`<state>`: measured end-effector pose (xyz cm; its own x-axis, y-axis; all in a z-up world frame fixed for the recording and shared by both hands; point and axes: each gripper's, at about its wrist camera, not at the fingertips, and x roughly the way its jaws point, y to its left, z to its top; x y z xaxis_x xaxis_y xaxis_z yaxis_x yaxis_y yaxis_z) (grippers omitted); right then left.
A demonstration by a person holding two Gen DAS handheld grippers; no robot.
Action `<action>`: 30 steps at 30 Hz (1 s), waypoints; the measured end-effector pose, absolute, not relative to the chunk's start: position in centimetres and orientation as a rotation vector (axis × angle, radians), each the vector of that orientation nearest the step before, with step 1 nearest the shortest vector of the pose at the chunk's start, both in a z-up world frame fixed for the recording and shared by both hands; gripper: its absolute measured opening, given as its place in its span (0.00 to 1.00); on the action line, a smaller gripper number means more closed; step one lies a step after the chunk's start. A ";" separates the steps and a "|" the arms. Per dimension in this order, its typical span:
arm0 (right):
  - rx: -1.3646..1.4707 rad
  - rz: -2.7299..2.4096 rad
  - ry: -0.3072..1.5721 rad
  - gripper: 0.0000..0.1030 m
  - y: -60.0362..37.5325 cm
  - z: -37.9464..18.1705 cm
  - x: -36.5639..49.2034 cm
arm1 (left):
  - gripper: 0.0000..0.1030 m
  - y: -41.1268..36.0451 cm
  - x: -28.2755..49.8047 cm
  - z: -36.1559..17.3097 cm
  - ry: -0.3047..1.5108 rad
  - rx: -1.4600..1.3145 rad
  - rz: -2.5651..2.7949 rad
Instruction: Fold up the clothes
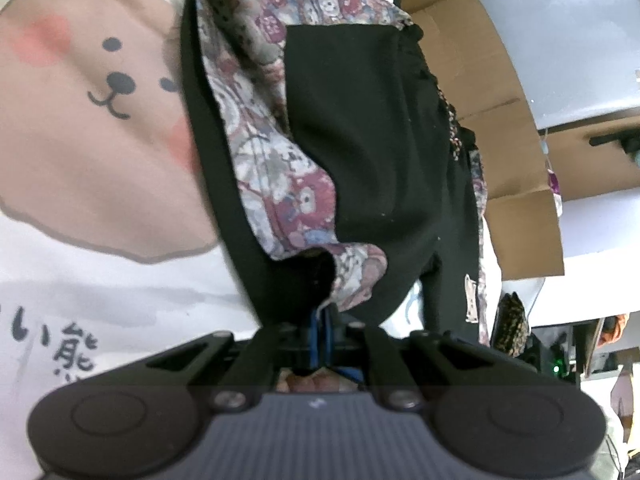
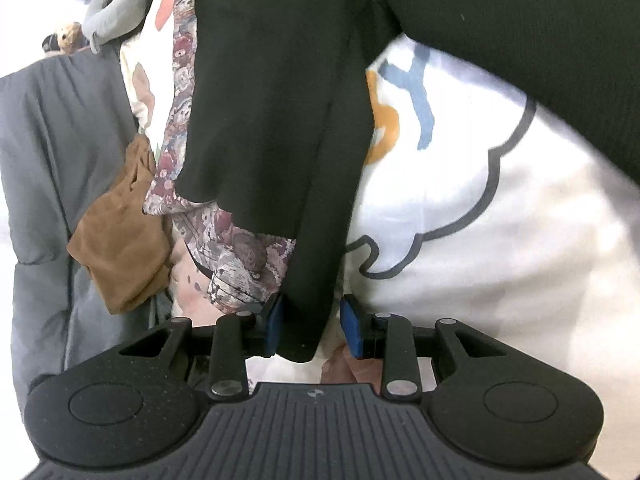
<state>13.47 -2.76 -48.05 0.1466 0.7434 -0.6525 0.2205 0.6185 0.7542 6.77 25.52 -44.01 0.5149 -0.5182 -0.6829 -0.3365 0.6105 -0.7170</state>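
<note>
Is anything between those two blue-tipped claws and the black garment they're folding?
Nothing visible. The left gripper is already shut on the black garment; a hanging fold of it sits directly between the right gripper pads.

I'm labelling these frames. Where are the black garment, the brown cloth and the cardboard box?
black garment (image 2: 272, 100): right wrist view, hanging black panel.
brown cloth (image 2: 120, 244): right wrist view, middle of crumpled piece.
cardboard box (image 1: 508, 152): left wrist view, open flap.

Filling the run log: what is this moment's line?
left gripper: shut on black patterned-lined garment | right gripper: open around its edge | surface: white cartoon-print sheet
</note>
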 end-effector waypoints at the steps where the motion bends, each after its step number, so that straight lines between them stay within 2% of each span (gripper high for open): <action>1: 0.897 0.457 1.413 0.36 -2.7 -48.3 13.5 | 0.04 25.5 6.9 -44.1 1.070 -0.952 -0.130; 2: 0.907 0.456 1.414 0.34 -2.7 -48.5 13.5 | 0.03 25.5 7.0 -44.1 1.077 -0.942 -0.129; 8: 0.910 0.437 1.413 0.01 -2.7 -48.9 13.6 | 0.00 25.9 6.4 -43.9 1.101 -0.929 -0.120; 12: 0.831 0.456 1.408 0.00 -2.5 -47.8 13.7 | 0.01 26.2 7.1 -43.2 1.097 -0.873 -0.102; 16: 0.767 0.454 1.412 0.00 -3.1 -46.4 13.8 | 0.15 27.7 7.6 -42.1 1.072 -0.778 -0.054; 21: 0.692 0.438 1.427 0.00 -3.9 -44.9 14.2 | 0.19 29.6 9.2 -40.9 1.028 -0.652 0.014; 25: 0.618 0.435 1.436 0.00 -4.4 -43.8 14.8 | 0.29 31.7 10.5 -40.4 0.992 -0.597 0.098; 29: 0.571 0.404 1.437 0.00 -5.4 -43.4 15.2 | 0.45 33.3 11.8 -39.9 0.952 -0.534 0.180; 30: 0.558 0.394 1.438 0.00 -5.7 -43.3 15.3 | 0.45 33.8 12.0 -39.8 0.939 -0.526 0.192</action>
<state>15.26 -5.72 -43.33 0.1041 0.5705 -0.8147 0.0760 0.8121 0.5785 12.01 33.81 -39.81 0.5847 -0.0672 -0.8084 -0.3794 0.8582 -0.3457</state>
